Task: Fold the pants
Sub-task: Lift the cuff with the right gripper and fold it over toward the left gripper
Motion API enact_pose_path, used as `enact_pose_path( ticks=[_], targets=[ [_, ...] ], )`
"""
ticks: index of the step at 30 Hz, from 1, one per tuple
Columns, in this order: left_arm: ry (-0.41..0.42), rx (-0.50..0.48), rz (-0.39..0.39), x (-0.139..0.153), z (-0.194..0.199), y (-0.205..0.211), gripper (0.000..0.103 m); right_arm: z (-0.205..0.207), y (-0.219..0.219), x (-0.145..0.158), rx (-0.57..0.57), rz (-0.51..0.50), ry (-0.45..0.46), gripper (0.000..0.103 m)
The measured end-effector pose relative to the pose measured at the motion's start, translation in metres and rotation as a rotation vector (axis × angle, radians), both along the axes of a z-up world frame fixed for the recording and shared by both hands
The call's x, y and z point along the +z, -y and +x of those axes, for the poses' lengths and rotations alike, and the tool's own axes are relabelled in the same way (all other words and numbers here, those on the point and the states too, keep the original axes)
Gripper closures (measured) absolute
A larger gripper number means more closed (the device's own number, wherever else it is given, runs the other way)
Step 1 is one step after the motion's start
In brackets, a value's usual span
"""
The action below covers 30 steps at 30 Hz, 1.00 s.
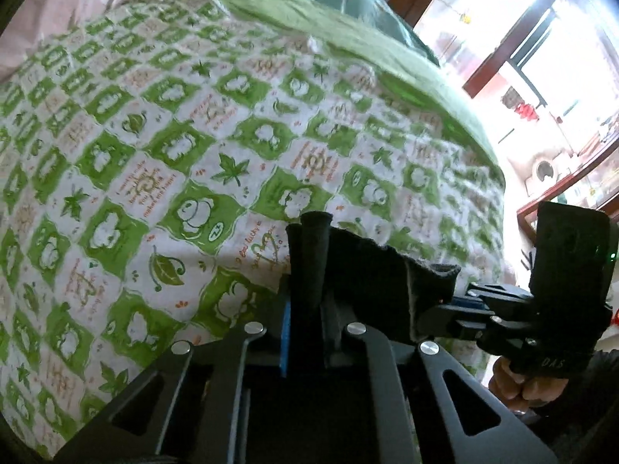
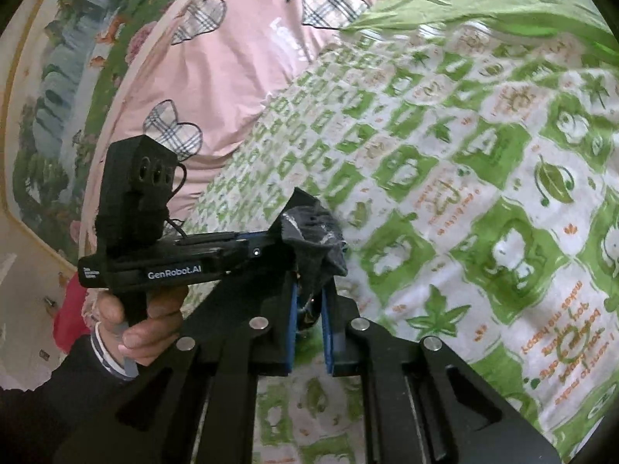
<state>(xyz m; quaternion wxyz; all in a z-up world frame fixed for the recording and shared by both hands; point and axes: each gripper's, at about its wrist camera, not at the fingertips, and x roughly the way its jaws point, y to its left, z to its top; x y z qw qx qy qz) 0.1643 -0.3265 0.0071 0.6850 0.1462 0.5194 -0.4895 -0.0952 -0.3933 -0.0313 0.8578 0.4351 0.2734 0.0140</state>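
Note:
The pants (image 1: pixel 371 274) are dark, almost black cloth, stretched between my two grippers above the bed. My left gripper (image 1: pixel 309 270) is shut on one bunched edge of the pants. In the left wrist view the right gripper (image 1: pixel 448 305) pinches the other end of the same edge. In the right wrist view my right gripper (image 2: pixel 311 286) is shut on a crumpled wad of the pants (image 2: pixel 313 232), and the left gripper (image 2: pixel 271 243) grips it from the left. Most of the garment hangs below, out of sight.
The bed carries a white quilt with green squares (image 1: pixel 193 162) and a plain green border (image 1: pixel 348 46). A pink pillow with plaid hearts (image 2: pixel 240 38) lies at the head. A window with a dark red frame (image 1: pixel 534 50) is to the right.

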Motion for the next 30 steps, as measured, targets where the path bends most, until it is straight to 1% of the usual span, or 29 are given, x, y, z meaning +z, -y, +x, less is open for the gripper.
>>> enact_pose_path(
  ticks=[6,10,16,20,23,27,30],
  targets=[
    [0.029,0.049,-0.1,0.038,-0.007,-0.035,0.094,0.0,-0.013,0.028,0.075,-0.001,0.122,0.091],
    [0.056,0.106,-0.162,0.063,-0.013,-0.069,0.094,0.003,-0.027,0.044,0.118,0.014,0.194,0.091],
    [0.077,0.179,-0.206,0.082,-0.023,-0.114,0.094,0.019,-0.061,0.061,0.23,0.046,0.275,0.091],
    [0.076,0.243,-0.232,0.086,-0.025,-0.148,0.094,0.035,-0.085,0.069,0.288,0.043,0.286,0.091],
    [0.068,0.288,-0.242,0.082,-0.025,-0.172,0.094,0.046,-0.102,0.069,0.33,0.043,0.28,0.091],
    [0.053,0.338,-0.258,0.072,-0.028,-0.199,0.094,0.056,-0.121,0.061,0.375,0.058,0.262,0.091],
    [0.025,0.381,-0.272,0.059,-0.03,-0.22,0.094,0.061,-0.137,0.055,0.408,0.058,0.246,0.091]
  ],
)
